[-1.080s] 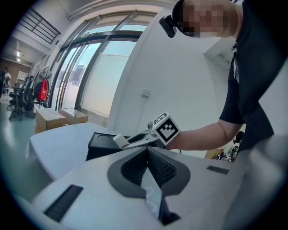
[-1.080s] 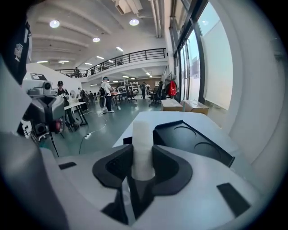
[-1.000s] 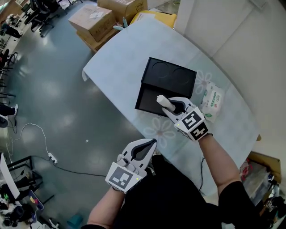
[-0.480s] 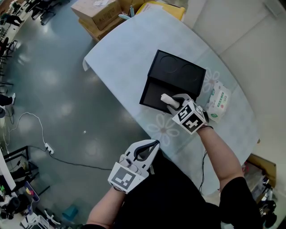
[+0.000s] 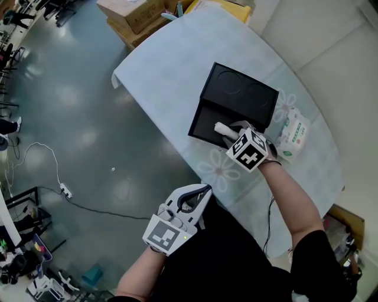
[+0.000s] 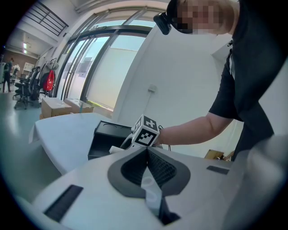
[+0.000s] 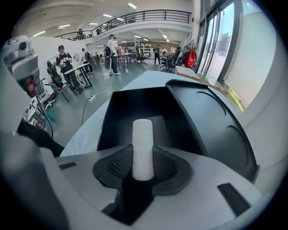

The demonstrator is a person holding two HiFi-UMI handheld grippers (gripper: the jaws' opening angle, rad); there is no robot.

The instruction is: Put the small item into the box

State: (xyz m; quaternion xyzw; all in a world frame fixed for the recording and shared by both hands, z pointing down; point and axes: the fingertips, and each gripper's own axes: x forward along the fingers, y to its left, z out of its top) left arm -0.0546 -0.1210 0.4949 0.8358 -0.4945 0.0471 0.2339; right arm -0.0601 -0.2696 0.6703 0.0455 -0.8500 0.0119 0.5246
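Right claw [image 7: 143, 158] is clamped on a small white cylinder [image 7: 142, 146]. The pads pinch its lower half, so the rest pokes straight out past the tips. It's hanging right over the open bottom half of the black box [image 5: 205, 122], near the centre of the head view. Can't tell whether the cylinder's tip is touching the box floor or just above it.

The box lid [image 5: 243, 94] is flipped open on the far side. You can see two round recesses in its inside face.

The box sits on a table [image 5: 171, 65] covered with a pale cloth with a faint flower print. A pack of wet wipes [image 5: 293, 134] lies on the cloth just right of the box, not touching it.

Left claw [image 6: 146, 152] is closed tight with nothing in it. It's held off the table edge over the grey floor [image 5: 71, 118], lower middle of the head view. Some cardboard boxes [image 5: 133, 15] sit on the floor at the top, past the far end of the table.
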